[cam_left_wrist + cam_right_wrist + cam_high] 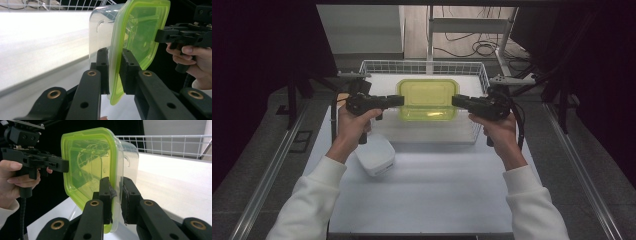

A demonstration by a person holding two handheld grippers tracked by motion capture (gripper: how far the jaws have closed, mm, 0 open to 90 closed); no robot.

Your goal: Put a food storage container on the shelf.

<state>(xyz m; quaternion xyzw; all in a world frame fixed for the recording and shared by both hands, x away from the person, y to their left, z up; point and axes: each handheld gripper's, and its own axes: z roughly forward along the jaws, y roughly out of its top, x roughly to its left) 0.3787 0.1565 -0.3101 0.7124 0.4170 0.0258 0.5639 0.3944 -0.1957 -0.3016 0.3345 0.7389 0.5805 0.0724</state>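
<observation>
Box (428,99) with green lid (light, stiff, slick plastic) hangs over the basket (422,66) — left hand-held gripper (398,100) and right hand-held gripper (456,100) each clamped on an end rim.

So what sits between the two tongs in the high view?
The green-lidded clear container, held by its ends between the left tongs and right tongs, above the wire basket.

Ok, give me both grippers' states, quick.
Left gripper: shut on the green lid's rim of the container.
Right gripper: shut on the same container's opposite rim.
</observation>
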